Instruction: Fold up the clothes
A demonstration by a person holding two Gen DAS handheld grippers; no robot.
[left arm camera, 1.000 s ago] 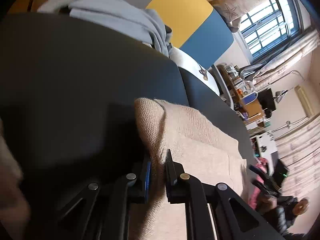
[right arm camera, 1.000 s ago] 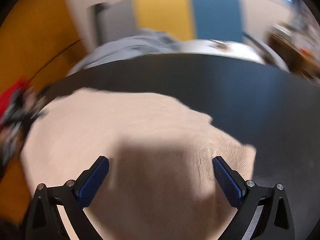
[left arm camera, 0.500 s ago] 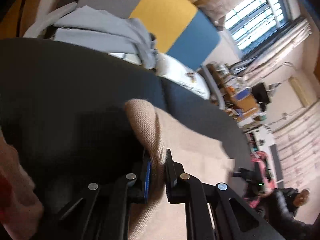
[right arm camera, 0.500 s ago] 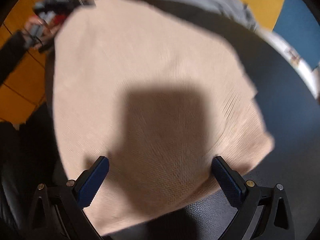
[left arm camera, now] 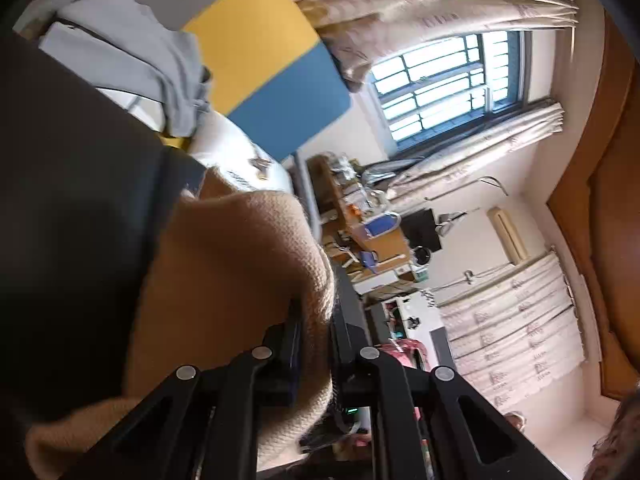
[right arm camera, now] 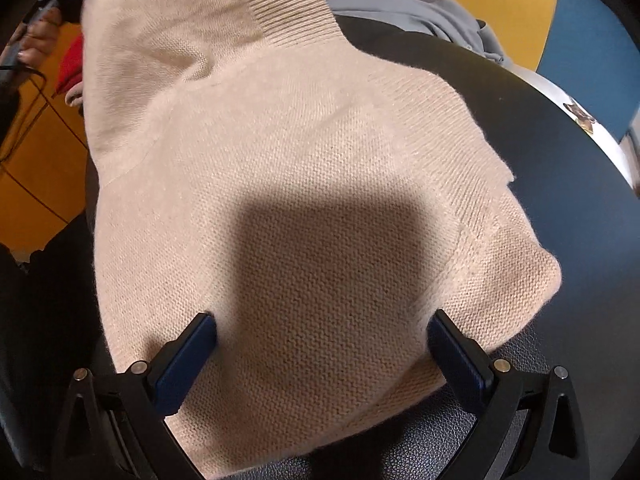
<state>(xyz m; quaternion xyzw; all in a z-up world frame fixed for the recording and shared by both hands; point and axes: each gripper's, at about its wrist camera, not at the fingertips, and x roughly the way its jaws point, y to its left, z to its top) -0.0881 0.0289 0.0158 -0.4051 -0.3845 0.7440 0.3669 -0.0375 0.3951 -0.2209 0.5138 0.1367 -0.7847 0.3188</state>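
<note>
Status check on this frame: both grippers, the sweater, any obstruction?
Left gripper shut on beige sweater edge, lifted. Right gripper open over sweater, holding nothing. Grey garment at far table edge, apart from the sweater.

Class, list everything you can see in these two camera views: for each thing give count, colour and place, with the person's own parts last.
sweater: one, beige knit, spread on the black table, one edge lifted
table: one, black, under the sweater
grey garment: one, pale grey, heaped at the table's far edge
panels: grey, yellow, blue, behind the table
window: one, barred, curtains beside it
left tongs: black, shut on the sweater's edge
right tongs: black with blue pads, open, above the sweater
</note>
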